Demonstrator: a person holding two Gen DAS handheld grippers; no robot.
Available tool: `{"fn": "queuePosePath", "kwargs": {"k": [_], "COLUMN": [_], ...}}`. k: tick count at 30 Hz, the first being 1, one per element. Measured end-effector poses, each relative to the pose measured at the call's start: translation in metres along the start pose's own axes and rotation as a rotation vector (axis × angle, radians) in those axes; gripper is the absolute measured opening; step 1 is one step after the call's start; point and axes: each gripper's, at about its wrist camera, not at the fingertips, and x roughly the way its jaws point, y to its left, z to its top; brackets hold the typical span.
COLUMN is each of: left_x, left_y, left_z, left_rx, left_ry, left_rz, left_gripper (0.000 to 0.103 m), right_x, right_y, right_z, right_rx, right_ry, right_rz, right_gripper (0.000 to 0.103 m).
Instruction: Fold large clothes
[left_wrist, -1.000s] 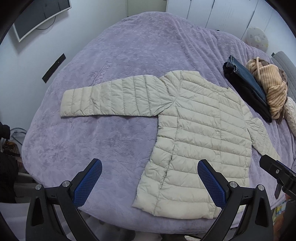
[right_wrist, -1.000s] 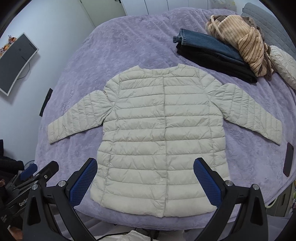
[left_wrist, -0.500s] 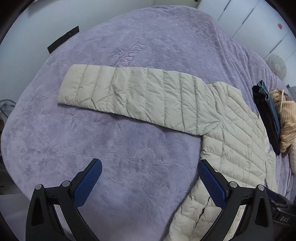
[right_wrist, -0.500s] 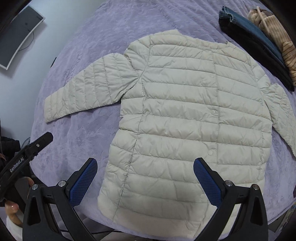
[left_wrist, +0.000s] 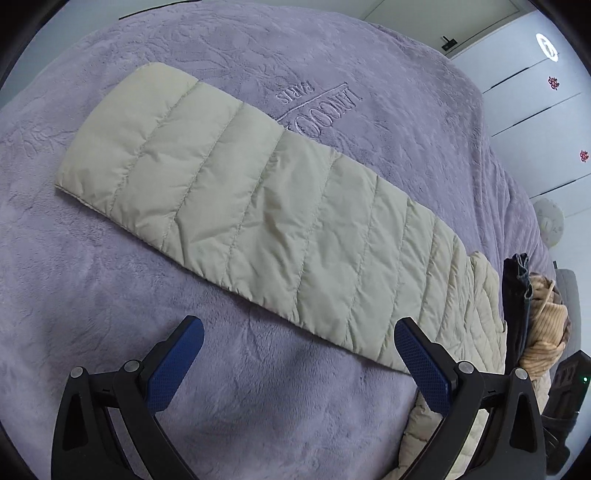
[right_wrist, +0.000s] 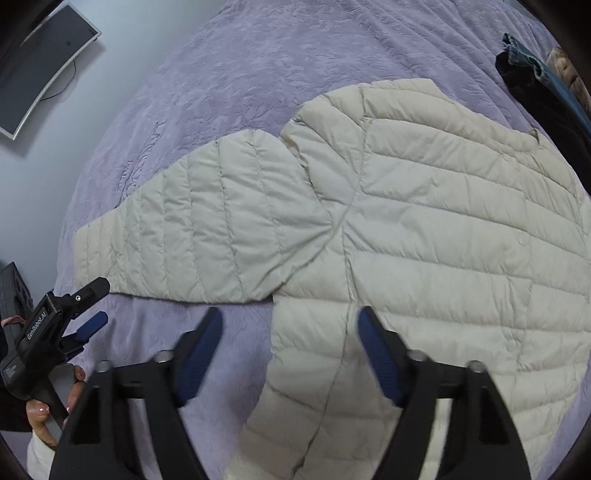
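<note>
A cream quilted puffer jacket lies flat on a purple bedspread. Its left sleeve stretches out sideways, also shown in the right wrist view. My left gripper is open and empty, just short of the sleeve's near edge; it also shows at the left of the right wrist view. My right gripper is open and empty, low over the jacket's side seam just below the armpit.
Folded jeans and dark clothes and a tan striped garment lie at the bed's far right. A monitor hangs on the wall at left. White wardrobe doors stand behind the bed.
Both grippers have moved in and down toward the jacket. The left one closed in on the outstretched sleeve; the right one shifted left to the armpit area and its jaws narrowed somewhat.
</note>
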Motion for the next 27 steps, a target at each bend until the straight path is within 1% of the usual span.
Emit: {"fn": "queuePosePath", "kwargs": {"k": [2,6,9,10,11,13,14,15,16,18,21,23,27], "left_x": [0.011,0.029,0.034,0.034,0.032,0.033,0.032,0.031,0.029,0.019,-0.007,-0.024,-0.049], "left_y": [0.004,0.011,0.012,0.011,0.011,0.007,0.007,0.007,0.007,0.000,-0.022,-0.043,-0.100], "left_z": [0.004,0.011,0.015,0.017,0.017,0.022,0.024,0.027,0.030,0.033,0.032,0.030,0.023], "left_rx": [-0.013,-0.048,-0.072,-0.077,-0.078,-0.060,-0.050,-0.044,-0.044,-0.019,0.064,0.127,0.266], "left_ry": [0.004,-0.004,-0.048,-0.067,-0.083,-0.105,-0.111,-0.107,-0.099,-0.119,-0.167,-0.189,-0.224], "left_rz": [-0.012,-0.013,0.001,0.010,0.033,0.080,0.078,0.052,0.012,-0.014,-0.050,-0.086,-0.150], "left_gripper": [0.103,0.103,0.103,0.100,0.095,0.056,0.043,0.014,0.006,0.006,0.006,0.006,0.006], "right_x": [0.017,0.040,0.061,0.066,0.069,0.073,0.074,0.075,0.075,0.076,0.078,0.078,0.079], "right_y": [-0.001,0.000,-0.001,-0.002,-0.003,-0.004,-0.005,-0.005,-0.006,-0.011,-0.017,-0.021,-0.025], "right_z": [0.011,0.025,0.028,0.028,0.026,0.026,0.025,0.025,0.025,0.022,0.019,0.017,0.016], "right_rx": [0.010,-0.018,-0.011,-0.005,-0.001,0.005,0.007,0.009,0.009,0.008,0.019,0.034,0.044], "right_ry": [0.009,-0.019,0.005,0.008,0.007,-0.002,-0.005,-0.007,-0.008,-0.009,-0.011,-0.014,-0.026], "right_rz": [0.028,0.044,0.037,0.035,0.037,0.044,0.049,0.056,0.063,0.077,0.103,0.122,0.138], "right_gripper": [0.027,0.026,0.026,0.026,0.026,0.026,0.026,0.026,0.026,0.026,0.026,0.026,0.026]}}
